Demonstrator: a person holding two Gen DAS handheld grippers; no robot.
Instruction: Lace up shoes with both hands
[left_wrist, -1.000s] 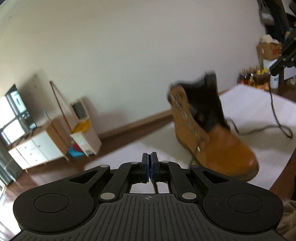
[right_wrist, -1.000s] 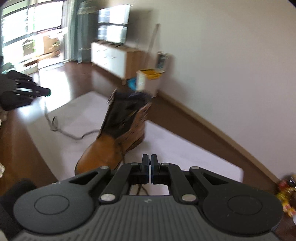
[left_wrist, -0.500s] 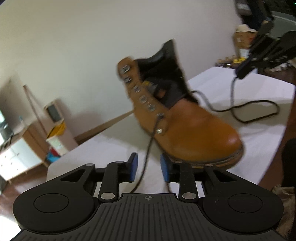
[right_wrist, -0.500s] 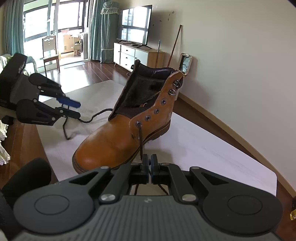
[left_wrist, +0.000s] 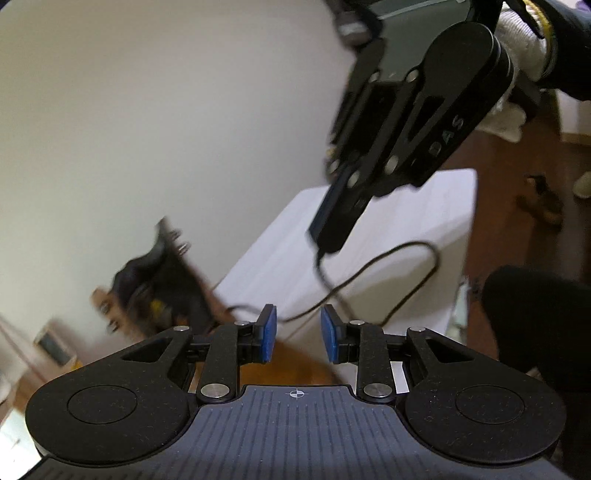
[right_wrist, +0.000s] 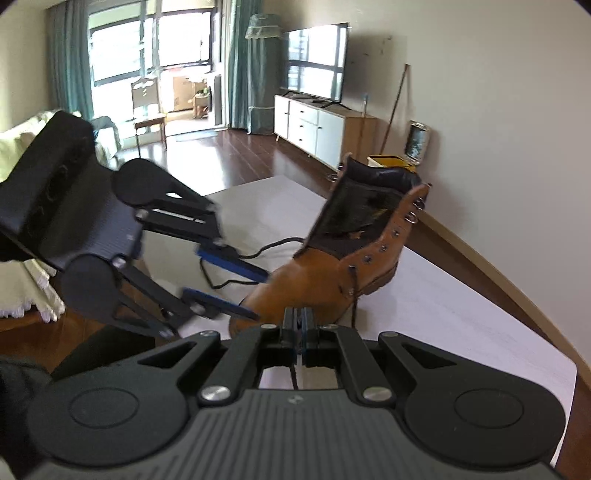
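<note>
1. My left gripper (left_wrist: 294, 334) has its blue pads spread apart with nothing between them; it hangs just above the toe of the boot (right_wrist: 343, 254).
2. My right gripper (right_wrist: 300, 325) is pressed together, pinching a dark lace (right_wrist: 352, 295) that runs up to the lowest eyelet on the side facing me.
3. The tan boot stands upright on its sole on the white table cover (right_wrist: 461, 306). Its long axis runs from the toe, near my left gripper, away to the heel by the wall; the dark-lined shaft opens upward.
4. A second stretch of lace (left_wrist: 388, 273) trails loose in a loop across the cover on the boot's other side.
5. In the left wrist view the boot is blurred at the lower left, so I cannot tell from there how its eyelets are threaded.
</note>
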